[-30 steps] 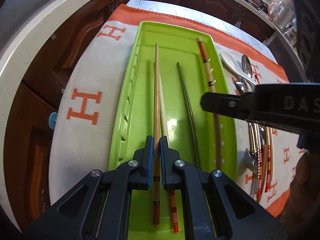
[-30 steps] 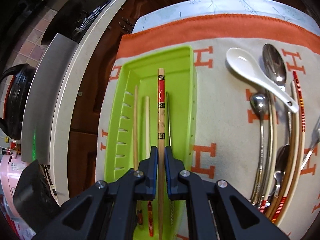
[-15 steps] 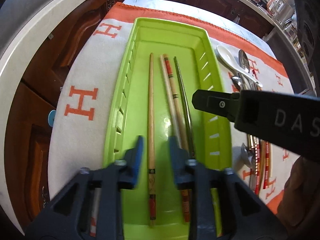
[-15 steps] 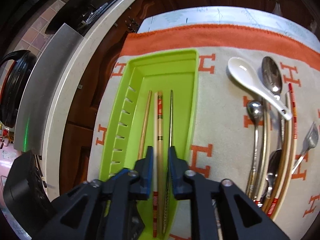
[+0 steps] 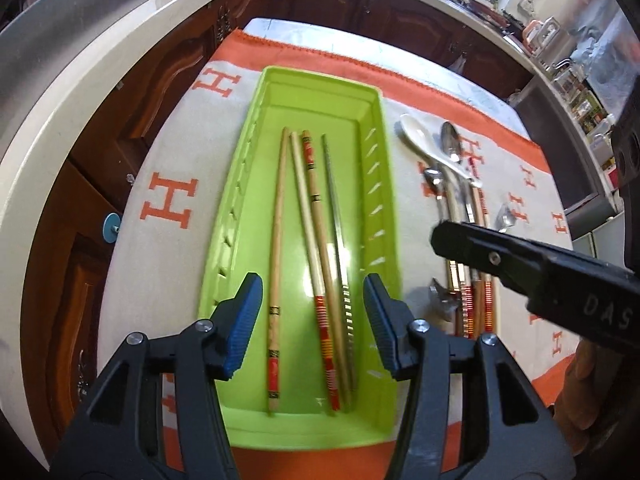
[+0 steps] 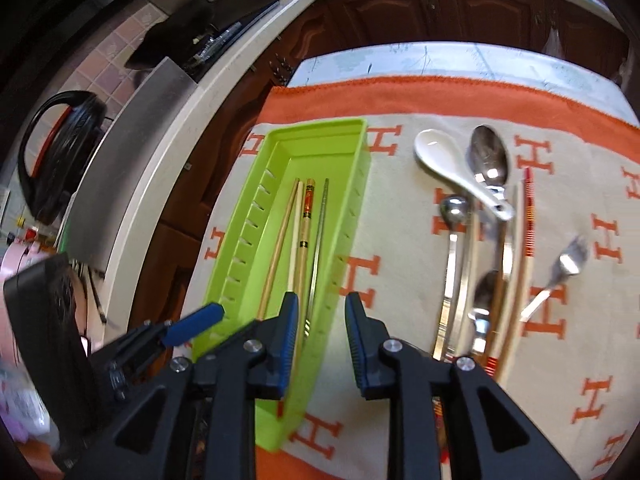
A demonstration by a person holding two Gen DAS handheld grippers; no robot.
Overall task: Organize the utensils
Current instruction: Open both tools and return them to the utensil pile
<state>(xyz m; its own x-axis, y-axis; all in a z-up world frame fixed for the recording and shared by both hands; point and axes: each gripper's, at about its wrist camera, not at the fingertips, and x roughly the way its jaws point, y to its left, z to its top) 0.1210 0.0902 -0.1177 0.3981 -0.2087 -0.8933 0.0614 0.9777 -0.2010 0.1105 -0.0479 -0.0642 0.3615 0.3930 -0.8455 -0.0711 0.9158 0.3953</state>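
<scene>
Four chopsticks (image 5: pixel 316 236) lying lengthwise in lime-green plastic tray (image 5: pixel 256 184), sorted apart from spoons (image 6: pixel 472 184) heaped on orange-lettered cloth (image 6: pixel 592 248). Left gripper (image 5: pixel 312 320) and right gripper (image 6: pixel 322 336) both spread wide, empty, hovering above.

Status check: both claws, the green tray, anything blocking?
Left claw open, empty, above the green tray. Right claw open, empty, over the tray's right wall. Four chopsticks lie in the tray; spoons and fork wait on the cloth. Nothing blocking.
</scene>
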